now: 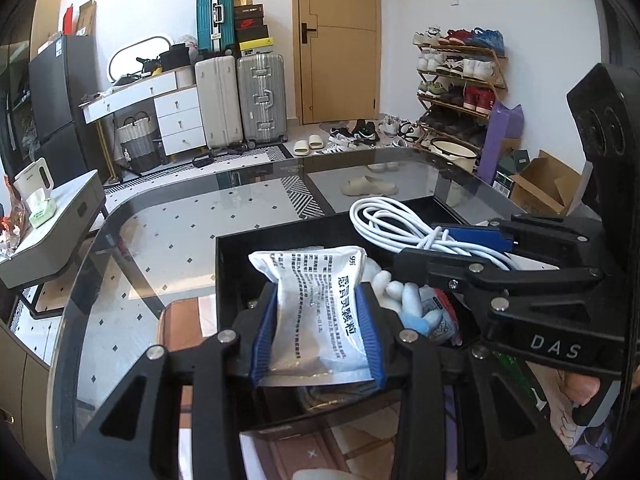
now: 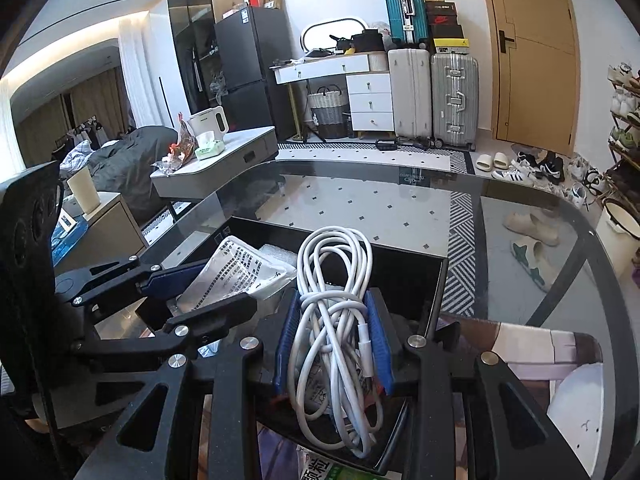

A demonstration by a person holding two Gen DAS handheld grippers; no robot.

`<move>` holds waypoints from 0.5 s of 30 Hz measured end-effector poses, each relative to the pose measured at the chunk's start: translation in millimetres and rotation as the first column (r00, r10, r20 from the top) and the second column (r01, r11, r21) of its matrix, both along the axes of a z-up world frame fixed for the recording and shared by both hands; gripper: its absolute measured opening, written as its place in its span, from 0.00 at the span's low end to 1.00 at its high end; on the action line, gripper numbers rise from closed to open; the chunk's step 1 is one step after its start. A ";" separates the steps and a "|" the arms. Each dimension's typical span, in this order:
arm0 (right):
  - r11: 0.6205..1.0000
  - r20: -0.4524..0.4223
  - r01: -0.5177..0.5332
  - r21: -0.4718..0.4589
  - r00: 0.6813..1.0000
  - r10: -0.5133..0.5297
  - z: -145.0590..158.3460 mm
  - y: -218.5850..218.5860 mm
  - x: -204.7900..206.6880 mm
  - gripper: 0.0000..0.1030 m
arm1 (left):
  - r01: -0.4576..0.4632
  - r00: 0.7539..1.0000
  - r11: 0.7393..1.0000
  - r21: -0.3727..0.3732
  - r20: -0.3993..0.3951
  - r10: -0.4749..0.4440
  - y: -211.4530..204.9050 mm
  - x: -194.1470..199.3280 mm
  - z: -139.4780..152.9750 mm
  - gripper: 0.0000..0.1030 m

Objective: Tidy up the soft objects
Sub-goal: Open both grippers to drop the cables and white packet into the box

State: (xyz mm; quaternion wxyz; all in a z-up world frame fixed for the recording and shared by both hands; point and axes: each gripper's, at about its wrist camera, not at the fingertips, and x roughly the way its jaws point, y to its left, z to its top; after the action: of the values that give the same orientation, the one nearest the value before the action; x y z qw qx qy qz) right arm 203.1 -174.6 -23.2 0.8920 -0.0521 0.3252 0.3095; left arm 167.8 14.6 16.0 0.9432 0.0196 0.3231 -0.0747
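Left wrist view. Left gripper point(image 1: 317, 330) clamped on a white sachet point(image 1: 316, 312), blue pads point(image 1: 263, 334) pressing both long sides. Sachet is soft, puffy, crinkled foil-white, black printed text across its face; it is held over the near-left part of the black tray point(image 1: 228, 264). In the tray, right of the sachet: a pale plush toy point(image 1: 404, 296), white and light blue. Right gripper point(image 1: 456, 246) reaches in over the tray's far-right part, closed on a coiled white cable point(image 1: 400, 224). Tray sits on the glass table point(image 1: 168, 240).

Right wrist view. Right gripper point(image 2: 334, 340) clamped on the white cable point(image 2: 336, 300), a loose hank of many loops, connector visible, hanging above the tray point(image 2: 408, 268). Left of it, left gripper point(image 2: 200, 292) holds the sachet point(image 2: 236, 272) over the tray's left side.
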 end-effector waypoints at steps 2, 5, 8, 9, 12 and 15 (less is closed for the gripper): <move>1.000 0.000 -0.005 -0.002 1.000 0.005 -0.3 -2.1 -4.4 0.32 | 0.006 1.000 1.000 -0.003 -0.004 -0.006 -0.7 -3.7 0.8 0.37; 1.000 -0.011 -0.008 0.007 1.000 0.008 -0.9 -5.2 -9.7 0.32 | 0.009 1.000 1.000 -0.009 -0.005 -0.009 -1.5 -10.3 2.0 0.37; 1.000 -0.011 -0.014 0.009 1.000 0.014 -1.0 -7.7 -14.9 0.32 | 0.002 1.000 1.000 -0.010 -0.004 -0.002 -1.8 -19.2 1.8 0.37; 1.000 -0.012 -0.016 0.009 1.000 0.016 -0.8 -9.2 -16.0 0.32 | 0.000 1.000 1.000 -0.011 -0.002 0.000 -1.9 -21.7 1.8 0.37; 0.999 -0.007 -0.033 0.012 0.999 0.033 -1.2 -11.1 -21.5 0.35 | 0.000 1.000 1.000 -0.026 -0.003 0.000 -1.2 -24.0 3.5 0.40; 0.999 0.006 -0.039 0.029 0.999 0.039 2.0 -17.4 -25.6 0.47 | 0.000 1.000 0.998 -0.070 -0.013 -0.001 4.5 -27.9 7.2 0.51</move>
State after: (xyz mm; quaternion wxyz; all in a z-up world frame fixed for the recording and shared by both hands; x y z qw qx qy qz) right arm 177.5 -192.0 -21.2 0.8873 -0.0462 0.3170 0.3317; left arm 139.9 19.1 23.1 0.9413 -0.0138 0.3262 -0.0863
